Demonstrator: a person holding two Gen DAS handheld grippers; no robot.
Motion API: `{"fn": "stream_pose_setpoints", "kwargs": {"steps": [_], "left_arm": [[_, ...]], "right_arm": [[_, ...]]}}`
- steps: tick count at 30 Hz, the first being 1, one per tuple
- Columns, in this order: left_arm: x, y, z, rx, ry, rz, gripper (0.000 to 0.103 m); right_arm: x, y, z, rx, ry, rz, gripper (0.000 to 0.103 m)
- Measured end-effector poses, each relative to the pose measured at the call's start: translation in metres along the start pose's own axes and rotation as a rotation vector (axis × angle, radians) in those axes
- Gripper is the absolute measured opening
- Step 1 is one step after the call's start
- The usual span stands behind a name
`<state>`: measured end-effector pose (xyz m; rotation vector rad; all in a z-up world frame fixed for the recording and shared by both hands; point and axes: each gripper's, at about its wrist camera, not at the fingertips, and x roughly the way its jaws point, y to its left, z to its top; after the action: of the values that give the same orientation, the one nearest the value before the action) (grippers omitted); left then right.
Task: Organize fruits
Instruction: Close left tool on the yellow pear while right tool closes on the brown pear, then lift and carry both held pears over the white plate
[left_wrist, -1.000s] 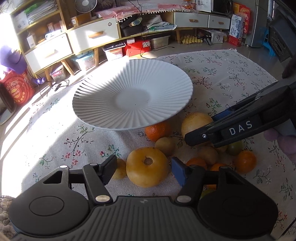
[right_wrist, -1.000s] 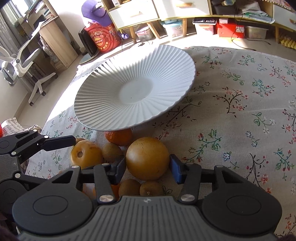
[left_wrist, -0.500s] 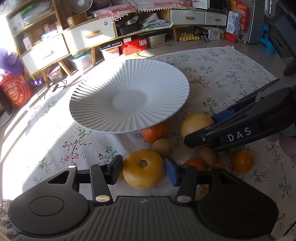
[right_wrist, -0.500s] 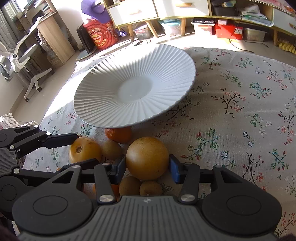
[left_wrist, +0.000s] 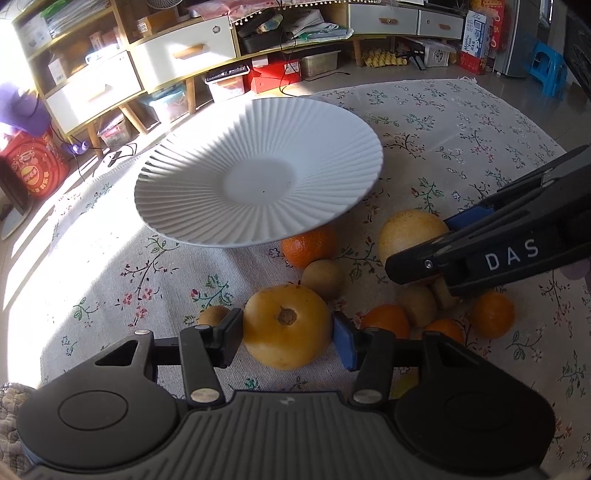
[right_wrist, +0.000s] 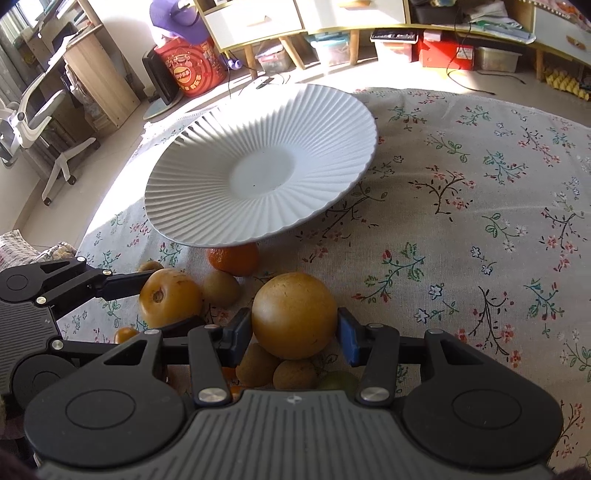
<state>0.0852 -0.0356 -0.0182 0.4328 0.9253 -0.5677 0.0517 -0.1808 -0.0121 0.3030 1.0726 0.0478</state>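
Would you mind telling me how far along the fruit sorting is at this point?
Nothing is sorted yet: the white plate holds no fruit. In hand, the left tool has just closed on a yellow pear, and the right tool clamps a brown pear; both still sit on the floral cloth. Left: both pears, plus the oranges and kiwis beside them.

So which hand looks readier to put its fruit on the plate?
Right, narrowly: the right tool clamps its round pear; on the left tool, jaws have just been closing around the dimpled pear. The plate is near both.
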Motion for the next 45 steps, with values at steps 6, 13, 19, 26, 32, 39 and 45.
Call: {"fn": "stream_pose_setpoints", "kwargs": {"steps": [6, 13, 19, 26, 32, 39, 45], "left_arm": [[-0.011, 0.006, 0.001, -0.023, -0.017, -0.019, 0.04], [-0.028, 0.01, 0.003, -0.052, -0.046, -0.053, 0.04], [-0.044, 0.013, 0.006, -0.079, -0.109, -0.071, 0.04], [-0.04, 0.015, 0.013, -0.125, -0.182, -0.054, 0.04], [-0.027, 0.024, 0.027, -0.152, -0.209, -0.038, 0.04], [0.0, 0.03, 0.041, -0.161, -0.218, -0.012, 0.04], [0.021, 0.039, 0.047, -0.155, -0.227, 0.007, 0.04]], "right_arm": [[-0.008, 0.006, 0.001, 0.001, -0.006, 0.008, 0.045], [-0.026, 0.009, 0.002, 0.002, -0.039, 0.022, 0.045], [-0.039, 0.006, 0.01, 0.011, -0.091, 0.043, 0.045], [-0.043, -0.001, 0.021, 0.006, -0.143, 0.066, 0.045], [-0.033, -0.007, 0.043, -0.004, -0.184, 0.086, 0.045], [-0.008, -0.007, 0.07, 0.014, -0.192, 0.105, 0.045], [0.012, -0.008, 0.08, -0.003, -0.205, 0.11, 0.045]]}}
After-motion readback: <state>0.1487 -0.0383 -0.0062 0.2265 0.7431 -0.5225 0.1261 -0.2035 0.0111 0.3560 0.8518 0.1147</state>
